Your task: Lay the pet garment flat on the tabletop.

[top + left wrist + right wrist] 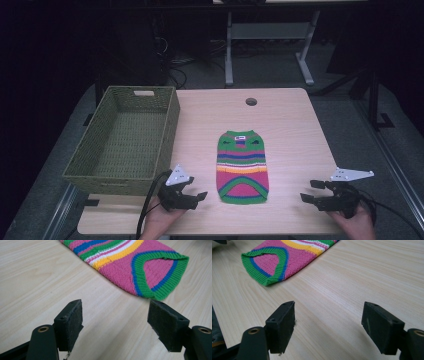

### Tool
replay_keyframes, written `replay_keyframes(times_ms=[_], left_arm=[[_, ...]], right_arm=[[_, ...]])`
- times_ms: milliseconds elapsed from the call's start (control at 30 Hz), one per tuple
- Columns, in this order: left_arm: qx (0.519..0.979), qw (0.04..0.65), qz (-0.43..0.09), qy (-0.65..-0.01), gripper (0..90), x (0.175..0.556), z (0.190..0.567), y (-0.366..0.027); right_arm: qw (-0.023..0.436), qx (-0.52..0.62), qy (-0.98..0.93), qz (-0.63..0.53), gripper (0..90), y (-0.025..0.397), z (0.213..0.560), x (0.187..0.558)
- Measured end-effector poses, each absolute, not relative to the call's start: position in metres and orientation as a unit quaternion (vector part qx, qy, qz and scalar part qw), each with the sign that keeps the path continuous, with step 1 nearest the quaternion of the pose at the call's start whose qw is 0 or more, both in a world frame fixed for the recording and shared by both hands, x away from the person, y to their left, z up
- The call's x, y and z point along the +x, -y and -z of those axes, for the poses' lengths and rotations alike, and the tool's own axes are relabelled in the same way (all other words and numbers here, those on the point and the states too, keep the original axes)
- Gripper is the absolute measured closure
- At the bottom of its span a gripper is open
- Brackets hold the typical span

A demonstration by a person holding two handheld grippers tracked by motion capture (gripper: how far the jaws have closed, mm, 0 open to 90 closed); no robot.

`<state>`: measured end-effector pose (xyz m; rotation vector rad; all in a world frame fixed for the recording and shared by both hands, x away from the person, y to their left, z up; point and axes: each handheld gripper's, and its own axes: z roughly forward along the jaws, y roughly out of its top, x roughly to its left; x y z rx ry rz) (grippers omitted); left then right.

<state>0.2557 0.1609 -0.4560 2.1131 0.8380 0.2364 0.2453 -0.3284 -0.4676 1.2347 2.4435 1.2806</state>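
A small striped knitted sweater (242, 165) lies flat in the middle of the wooden table (290, 130), its green-edged pink hem toward the near edge. My left gripper (192, 192) rests near the front edge, just left of the hem, jaws open and empty. In the left gripper view the sweater's hem (160, 277) lies a little ahead of the open gripper (115, 322). My right gripper (310, 191) sits at the front right, open and empty, well apart from the sweater. The right gripper view shows the hem (269, 267) at upper left, ahead of the gripper (328, 325).
A green woven basket (125, 140) stands empty on the table's left side, beside the sweater. A round cable hole (251, 102) is near the table's far edge. Behind the table are a white desk frame (270, 35) and dark floor.
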Motion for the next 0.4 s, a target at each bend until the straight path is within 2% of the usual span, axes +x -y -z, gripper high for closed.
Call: replay_keyframes(times_ms=[400], left_arm=[[0.835, 0.424, -0.102, -0.336, 27.0, 0.2558, 0.4561, -0.1605]], right_arm=[[0.075, 0.411, -0.797, -0.436, 24.7, 0.3326, 0.4723, 0.2368]])
